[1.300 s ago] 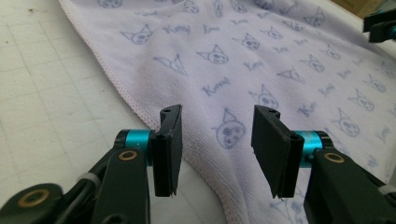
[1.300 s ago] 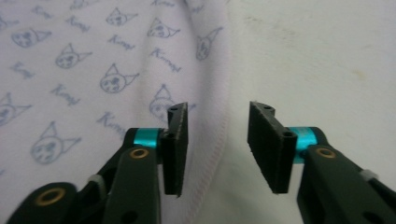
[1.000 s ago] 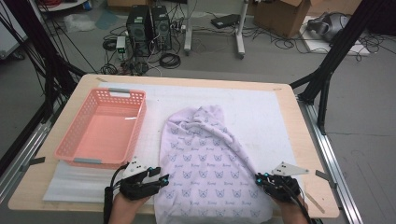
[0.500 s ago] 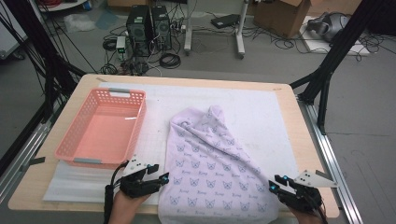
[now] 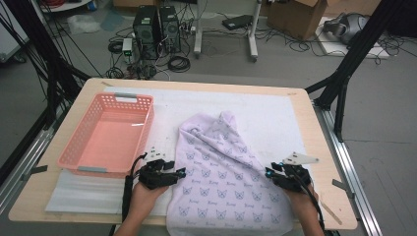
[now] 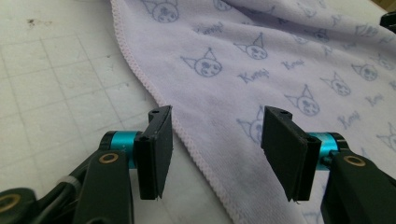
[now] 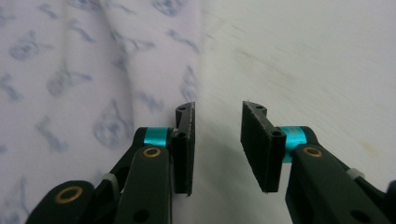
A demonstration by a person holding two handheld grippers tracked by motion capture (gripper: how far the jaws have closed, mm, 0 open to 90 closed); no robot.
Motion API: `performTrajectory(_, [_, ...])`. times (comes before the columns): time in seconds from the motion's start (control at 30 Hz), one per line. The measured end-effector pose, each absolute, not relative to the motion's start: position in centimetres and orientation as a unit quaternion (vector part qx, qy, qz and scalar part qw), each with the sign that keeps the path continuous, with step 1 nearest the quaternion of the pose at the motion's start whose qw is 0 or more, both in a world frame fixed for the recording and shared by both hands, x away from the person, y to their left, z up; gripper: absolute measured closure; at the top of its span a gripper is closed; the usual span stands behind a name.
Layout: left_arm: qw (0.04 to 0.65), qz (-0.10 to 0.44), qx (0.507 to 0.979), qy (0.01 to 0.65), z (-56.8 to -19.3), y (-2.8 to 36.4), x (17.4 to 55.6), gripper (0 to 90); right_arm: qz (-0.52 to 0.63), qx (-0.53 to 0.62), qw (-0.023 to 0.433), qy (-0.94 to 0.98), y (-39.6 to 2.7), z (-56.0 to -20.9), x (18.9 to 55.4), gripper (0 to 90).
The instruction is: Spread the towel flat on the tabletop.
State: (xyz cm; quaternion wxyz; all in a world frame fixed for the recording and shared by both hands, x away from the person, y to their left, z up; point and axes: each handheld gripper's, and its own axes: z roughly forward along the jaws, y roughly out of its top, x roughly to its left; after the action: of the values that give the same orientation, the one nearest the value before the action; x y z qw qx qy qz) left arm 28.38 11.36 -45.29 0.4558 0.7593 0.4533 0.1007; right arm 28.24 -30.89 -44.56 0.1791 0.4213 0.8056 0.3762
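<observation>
**Towel released, both tongs spread**

A lilac towel (image 5: 223, 182) printed with cat-face motifs is laid rumpled between the left gripper (image 5: 181, 173) and the right gripper (image 5: 269, 172), far corner folded over. The stitched hem is resolved in the left gripper view, running between the spread jaws, unpinched. In the right gripper view the towel edge is seen just beside the left jaw; nothing is gripped. Jaws have just been opening on the left, closing slightly on the right. Compared with a second ago, the towel is spread flatter. A pink basket (image 5: 110, 135) is seen beyond the left gripper.

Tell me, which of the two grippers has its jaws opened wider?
The left gripper: its jaws stand wide apart over the towel's hemmed edge, while the right gripper shows a narrower gap.
</observation>
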Motion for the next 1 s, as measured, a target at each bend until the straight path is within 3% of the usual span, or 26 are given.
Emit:
performTrajectory(0.13, [0.436,0.132,0.772,0.444,-45.2,10.5,28.3,47.0,0.415,0.404,0.128,0.805,-28.4,-44.9,29.7,51.6])
performTrajectory(0.27, [0.433,0.128,0.772,0.449,-45.2,11.0,28.3,80.9,0.416,0.394,0.128,0.81,-27.0,-45.1,29.5,56.2])
performTrajectory(0.3, [0.432,0.128,0.773,0.447,-45.2,10.9,28.2,85.9,0.417,0.392,0.13,0.81,-26.9,-45.0,29.3,59.5])
performTrajectory(0.4, [0.432,0.13,0.776,0.441,-45.2,10.8,27.7,86.7,0.422,0.38,0.12,0.814,-26.7,-45.0,28.9,79.9])
performTrajectory(0.47, [0.434,0.126,0.777,0.439,-45.2,11.0,27.4,86.9,0.421,0.378,0.123,0.815,-26.5,-44.9,28.7,87.2])
performTrajectory(0.63, [0.439,0.117,0.78,0.431,-45.2,11.5,26.0,86.9,0.382,0.392,0.187,0.816,-28.4,-43.8,27.1,88.5])
performTrajectory(0.77, [0.447,0.108,0.783,0.42,-45.2,11.5,25.0,86.8,0.377,0.408,0.213,0.804,-31.6,-42.5,25.3,88.5])
performTrajectory(1.0, [0.462,0.103,0.781,0.408,-45.3,11.6,24.1,85.6,0.389,0.402,0.202,0.804,-33.9,-42.1,22.4,86.6])
